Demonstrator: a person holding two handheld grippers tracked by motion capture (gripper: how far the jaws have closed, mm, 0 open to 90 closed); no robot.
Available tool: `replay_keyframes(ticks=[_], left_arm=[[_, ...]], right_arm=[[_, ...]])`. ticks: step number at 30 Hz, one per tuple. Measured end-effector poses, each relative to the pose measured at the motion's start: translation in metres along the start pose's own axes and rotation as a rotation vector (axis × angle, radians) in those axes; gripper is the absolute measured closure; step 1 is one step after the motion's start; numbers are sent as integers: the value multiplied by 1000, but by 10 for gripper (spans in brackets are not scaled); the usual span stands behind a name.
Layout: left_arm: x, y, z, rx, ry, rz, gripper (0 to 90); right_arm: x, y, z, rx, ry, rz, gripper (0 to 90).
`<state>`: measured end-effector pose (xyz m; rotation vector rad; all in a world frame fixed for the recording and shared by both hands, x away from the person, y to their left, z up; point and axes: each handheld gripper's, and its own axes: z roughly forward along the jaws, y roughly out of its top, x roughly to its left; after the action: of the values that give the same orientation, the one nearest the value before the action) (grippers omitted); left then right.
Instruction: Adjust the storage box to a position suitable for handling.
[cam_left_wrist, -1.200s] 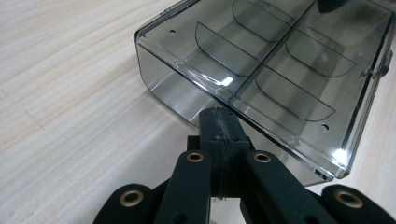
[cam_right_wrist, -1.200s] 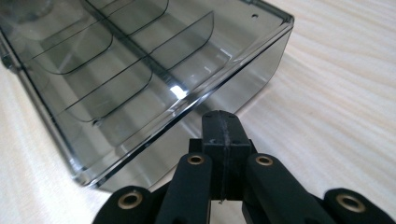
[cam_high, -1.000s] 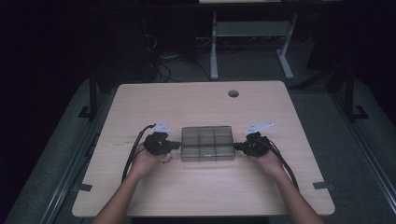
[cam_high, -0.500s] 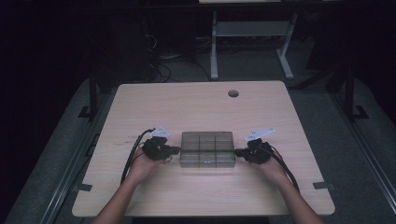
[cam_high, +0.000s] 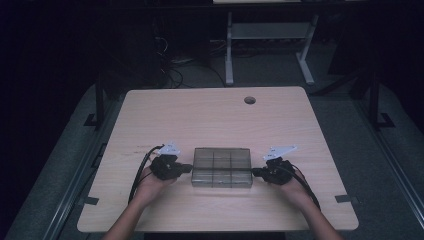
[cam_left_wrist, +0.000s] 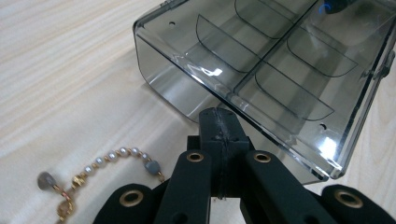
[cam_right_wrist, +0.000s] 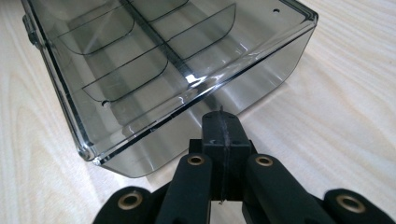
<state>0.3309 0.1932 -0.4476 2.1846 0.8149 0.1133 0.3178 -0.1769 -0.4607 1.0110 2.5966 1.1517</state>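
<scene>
High view showed you had drawn the box (cam_high: 221, 167) nearer since a second ago, left gripper (cam_high: 186, 168) and right gripper (cam_high: 256, 173) pressed together, on the pale surface (cam_high: 210, 115) in a dark room.

Dim lab; bare wooden table (cam_high: 215, 125); floor cables (cam_high: 172, 70); white stand (cam_high: 267, 42)

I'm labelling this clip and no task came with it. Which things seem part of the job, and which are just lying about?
Likely in the job:
- clear divided box
- left gripper, shut, at one end
- right gripper, shut, at the other

Lying about, as far as I can tell:
- beaded bracelet
- table
</scene>
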Motion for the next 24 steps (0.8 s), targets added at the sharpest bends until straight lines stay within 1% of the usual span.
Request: replay_keyframes(ticks=[1, 3, 6, 8, 10, 17, 19, 20, 22, 23, 24], left_arm=[[-1, -1, -1, 3, -3, -2, 900], [-4, -2, -1, 7, -4, 9, 900], [-9, -4, -2, -1, -11, -2, 900], [-12, -6, -3, 0, -14, 1, 900], [-15, -7, -4, 8, -14, 14, 900], [-26, -15, -9, 8, -24, 19, 900], [-28, -17, -11, 15, -24, 31, 900], [-30, -18, -12, 11, -26, 22, 900], [-33, -21, -14, 10, -27, 22, 900], [-34, -22, -15, 9, -24, 30, 900], [-35, -24, -16, 9, -26, 22, 900]], right_arm=[[1, -1, -1, 2, -4, -3, 900], [3, -2, -2, 1, -4, -4, 900], [5, -4, -4, 0, -12, 1, 900], [7, -6, -5, 1, -15, 1, 900], [9, -9, -7, 4, -11, 8, 900], [19, -17, -13, -1, -5, 17, 900], [22, -20, -14, -5, -3, 4, 900], [24, -20, -15, -3, -2, 12, 900], [27, -22, -16, -5, 1, 8, 900], [29, -23, -17, -4, 5, 13, 900], [31, -23, -17, -1, 5, 10, 900]])
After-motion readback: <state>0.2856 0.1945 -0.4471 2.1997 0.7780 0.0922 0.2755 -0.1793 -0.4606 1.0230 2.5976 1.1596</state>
